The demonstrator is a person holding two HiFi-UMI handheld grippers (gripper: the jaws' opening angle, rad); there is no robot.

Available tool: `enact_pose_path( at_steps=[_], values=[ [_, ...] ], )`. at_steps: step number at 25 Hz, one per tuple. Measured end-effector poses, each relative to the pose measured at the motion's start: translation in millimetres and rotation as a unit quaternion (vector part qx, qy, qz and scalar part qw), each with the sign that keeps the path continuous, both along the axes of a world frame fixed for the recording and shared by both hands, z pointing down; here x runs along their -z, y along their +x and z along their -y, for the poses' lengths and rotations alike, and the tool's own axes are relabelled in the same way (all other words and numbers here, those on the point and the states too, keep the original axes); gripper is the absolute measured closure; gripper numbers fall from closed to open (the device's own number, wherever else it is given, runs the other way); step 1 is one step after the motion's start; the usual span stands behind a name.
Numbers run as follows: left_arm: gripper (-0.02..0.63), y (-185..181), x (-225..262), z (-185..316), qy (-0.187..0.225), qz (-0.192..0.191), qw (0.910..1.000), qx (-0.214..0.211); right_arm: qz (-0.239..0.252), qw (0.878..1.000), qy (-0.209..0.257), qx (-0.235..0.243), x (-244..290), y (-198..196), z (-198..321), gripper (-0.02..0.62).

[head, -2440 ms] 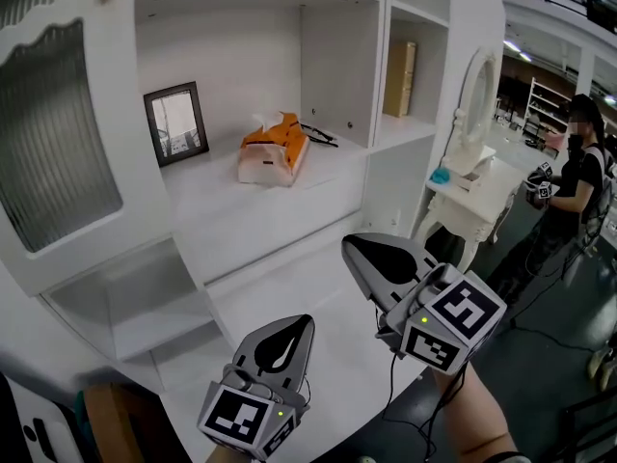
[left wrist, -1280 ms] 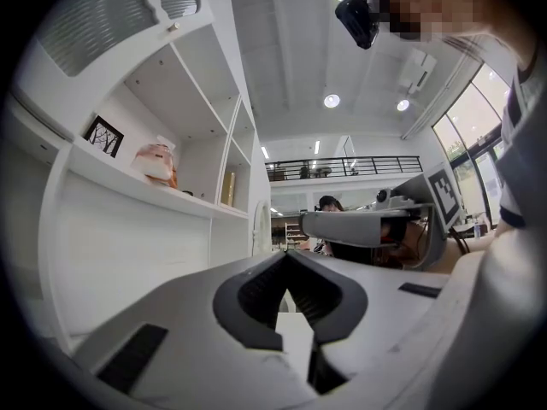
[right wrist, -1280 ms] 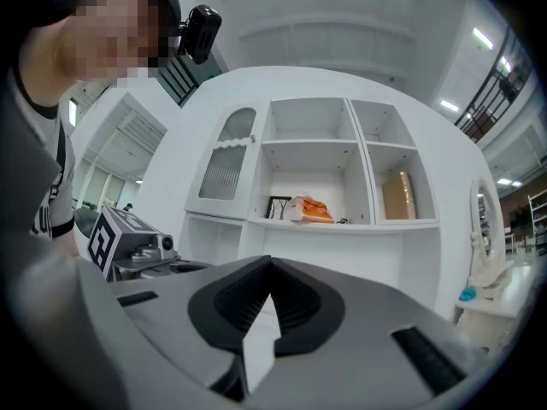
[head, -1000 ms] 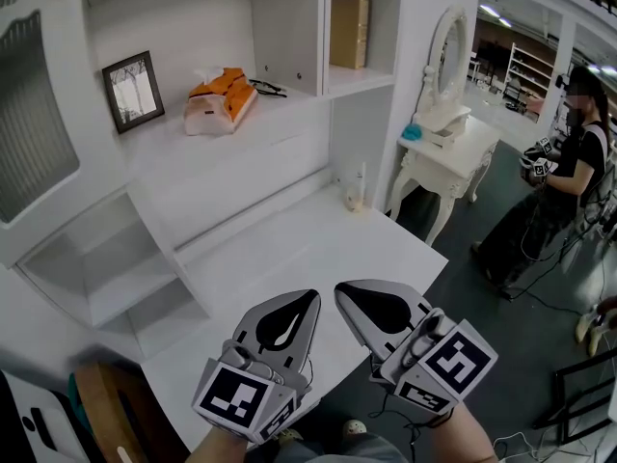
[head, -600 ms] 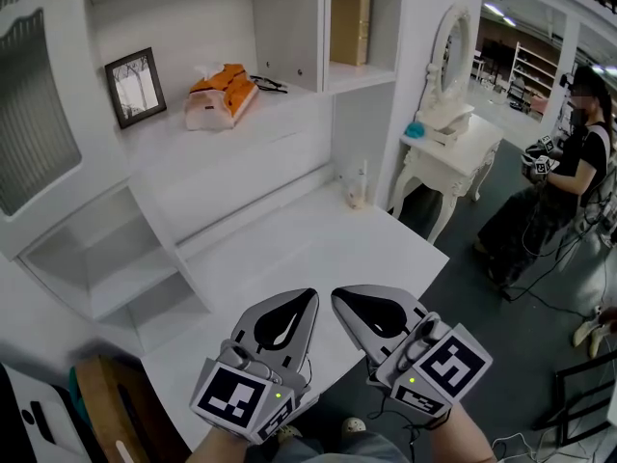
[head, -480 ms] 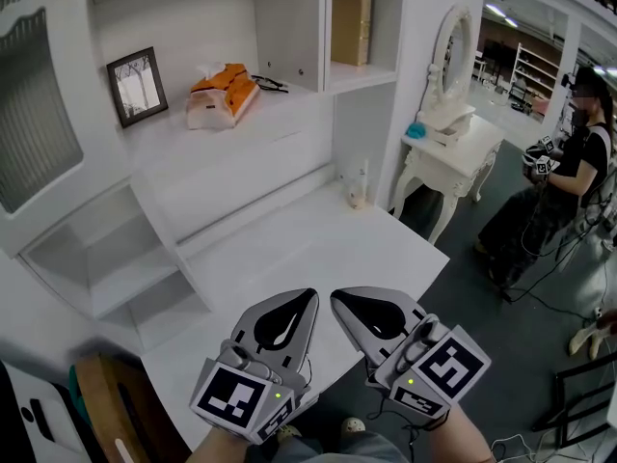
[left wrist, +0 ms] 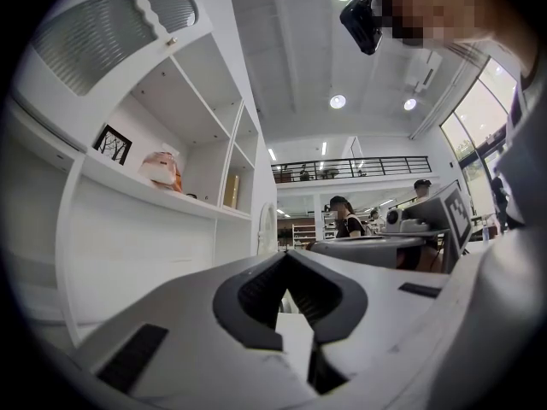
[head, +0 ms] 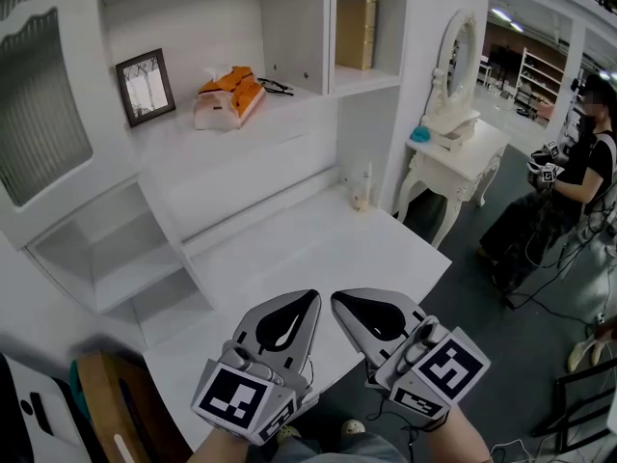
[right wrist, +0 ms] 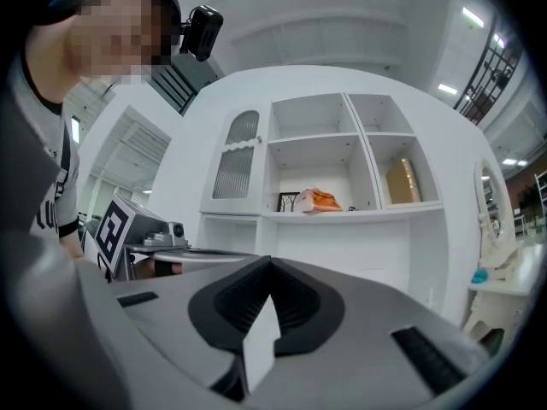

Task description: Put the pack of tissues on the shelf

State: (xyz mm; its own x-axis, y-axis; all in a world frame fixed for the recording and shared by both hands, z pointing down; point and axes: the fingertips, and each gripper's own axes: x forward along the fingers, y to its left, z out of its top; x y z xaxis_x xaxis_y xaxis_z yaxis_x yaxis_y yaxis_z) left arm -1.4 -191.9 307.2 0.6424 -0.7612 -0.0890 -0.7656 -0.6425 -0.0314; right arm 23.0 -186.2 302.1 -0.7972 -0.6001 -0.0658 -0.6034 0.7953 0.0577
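- Pack of tissues (head: pixel 228 97) lies on the far shelf (head: pixel 183 131); placement judged complete.
- Left gripper (head: pixel 301 307), right gripper (head: pixel 349 309): jaws together, empty, near.
- Hold both well clear.

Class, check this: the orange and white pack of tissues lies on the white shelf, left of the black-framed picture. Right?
No: the orange and white pack of tissues lies right of the black-framed picture, on the white shelf; the head view shows it.

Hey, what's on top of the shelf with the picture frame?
On the shelf are a standing picture frame, an orange-and-white tissue pack, and what look like dark glasses right of it. The spot directly behind the pack is covered.
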Motion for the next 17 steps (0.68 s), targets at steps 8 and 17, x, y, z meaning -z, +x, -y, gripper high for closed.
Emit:
enact_pose_path(
  at_steps=[8, 17],
  values=[
    [0.592, -1.5, 3.3, -4.4, 0.002, -0.001, 1.0, 0.004, -0.003, 1.0, 0.003, 0.005, 2.4, -2.4, -3.4, 0.583],
    [0.592, -6.1, 4.4, -2.9, 0.004, -0.001, 1.0, 0.008, -0.002, 1.0, 0.003, 0.008, 3.0, -7.7, -0.8, 0.583]
  ],
)
